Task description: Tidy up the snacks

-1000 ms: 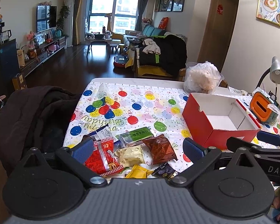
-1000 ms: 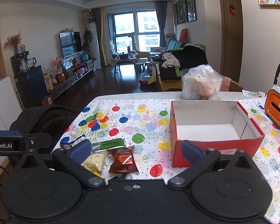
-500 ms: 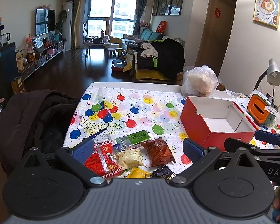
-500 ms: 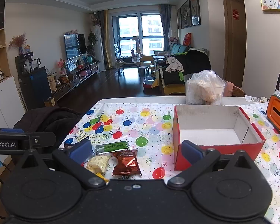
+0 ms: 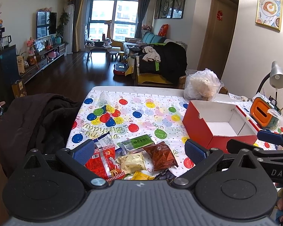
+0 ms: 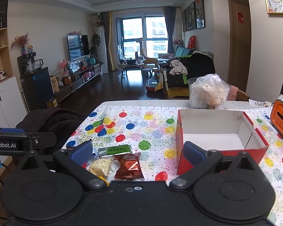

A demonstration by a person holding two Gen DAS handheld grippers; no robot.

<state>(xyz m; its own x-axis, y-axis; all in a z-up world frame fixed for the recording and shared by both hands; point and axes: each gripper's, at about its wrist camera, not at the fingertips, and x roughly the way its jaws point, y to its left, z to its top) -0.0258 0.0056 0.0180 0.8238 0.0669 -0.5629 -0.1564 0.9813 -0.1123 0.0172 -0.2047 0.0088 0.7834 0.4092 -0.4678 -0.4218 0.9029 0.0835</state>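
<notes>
Several snack packets lie in a loose pile near the table's front edge: a red packet (image 5: 103, 160), a green one (image 5: 138, 140), a brown one (image 5: 161, 155) and a pale yellow one (image 5: 132, 162). The brown packet (image 6: 129, 166) and green packet (image 6: 114, 150) also show in the right wrist view. An open, empty red box (image 5: 217, 126) stands to their right (image 6: 217, 133). My left gripper (image 5: 139, 150) is open and empty above the pile. My right gripper (image 6: 137, 151) is open and empty, between the pile and the box.
A balloon-print cloth (image 5: 134, 116) covers the table. A clear tub in a plastic bag (image 5: 201, 87) stands behind the box. An orange holder (image 5: 263, 113) and a desk lamp (image 5: 277, 77) are at the far right. A dark coat (image 5: 32, 122) hangs over a chair on the left.
Both grippers have risen and tilted up a little, so the table sits lower in both views. The packets and box have not moved. Both grippers stay open.
</notes>
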